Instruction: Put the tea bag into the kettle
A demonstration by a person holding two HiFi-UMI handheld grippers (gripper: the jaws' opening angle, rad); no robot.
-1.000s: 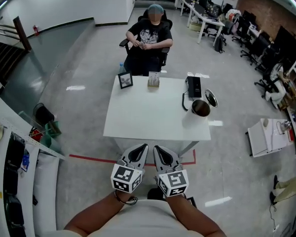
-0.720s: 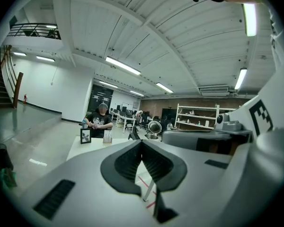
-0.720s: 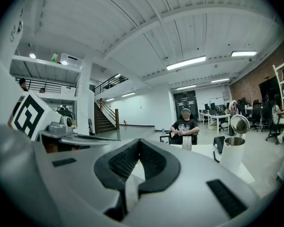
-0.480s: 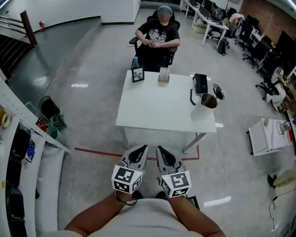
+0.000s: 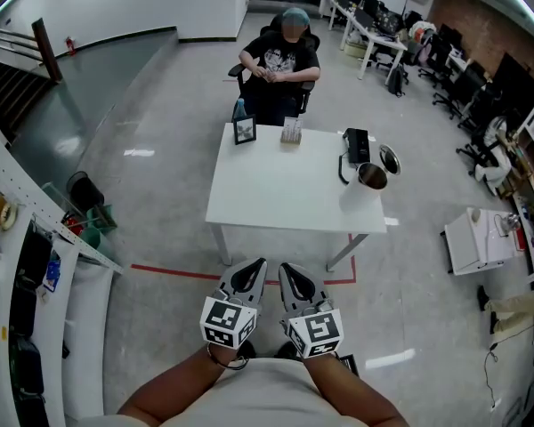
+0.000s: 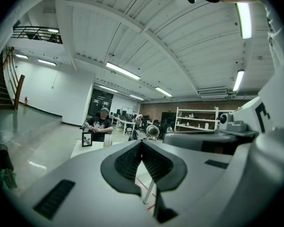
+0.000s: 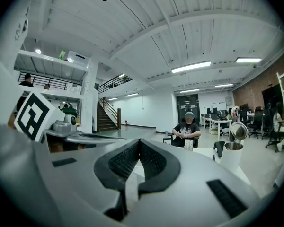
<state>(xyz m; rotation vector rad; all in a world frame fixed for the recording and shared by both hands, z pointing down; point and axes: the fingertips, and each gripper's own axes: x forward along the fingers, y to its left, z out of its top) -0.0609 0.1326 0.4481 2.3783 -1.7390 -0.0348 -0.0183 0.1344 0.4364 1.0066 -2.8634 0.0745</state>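
Both grippers are close in front of the person's body, well apart from the table [image 5: 276, 198]. The left gripper [image 5: 262, 262] has its jaws closed together with nothing between them. The right gripper [image 5: 283, 267] also has its jaws closed, and I see nothing sure between its pads.

I cannot make out the tea bag itself. A small pale holder [image 5: 291, 131] stands at the middle of the far edge of the tabletop, just beside a picture frame [image 5: 244, 131]. I judge the tea bag is there, but it is too small to tell. The kettle [image 5: 365, 178] stands at the right edge of the tabletop with its lid [image 5: 389, 159] tipped open. Its black base [image 5: 354, 143] lies near the far right corner.

A tea bag is very light, soft and thin, and its paper tears easily. I think it is best to pinch it gently at the top edge or at the tag, not at the filled part.

No brand, label or writing can be read. Only the square black and white markers on the grippers' cubes show.
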